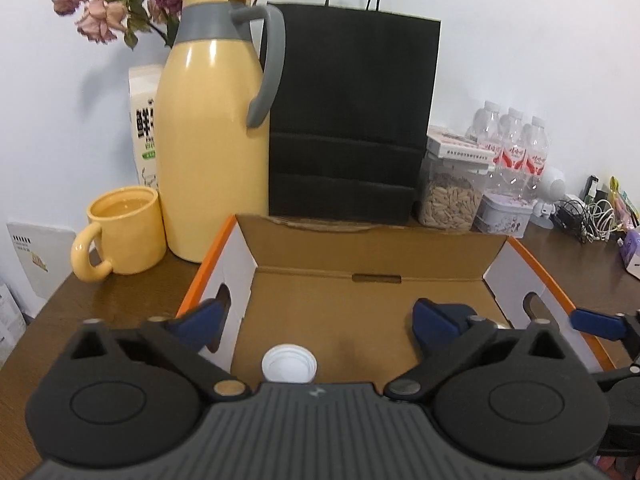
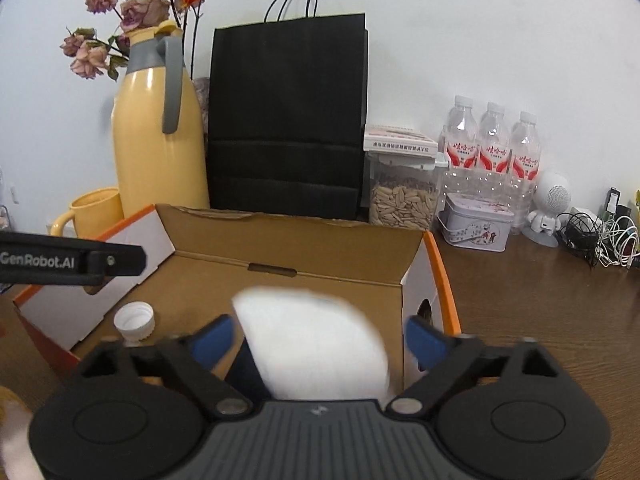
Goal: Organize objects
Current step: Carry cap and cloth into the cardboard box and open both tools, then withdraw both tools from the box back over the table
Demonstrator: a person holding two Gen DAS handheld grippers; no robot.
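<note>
With both the left gripper (image 1: 316, 322) and right gripper (image 2: 318, 338) released over the cardboard box (image 1: 372, 256), lift straight clear, leaving the white cap (image 1: 289, 363) and blurred white item (image 2: 316, 340) beneath undisturbed.

White cap (image 1: 289, 363), open side up, and blurred white object (image 2: 316, 340) inside open cardboard box (image 1: 372, 256).

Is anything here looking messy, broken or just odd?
Mostly tidy. The white bottle cap lies loose, open side up, in the cardboard box. A blurred white object sits between the right gripper's open jaws. The dried roses droop.
</note>
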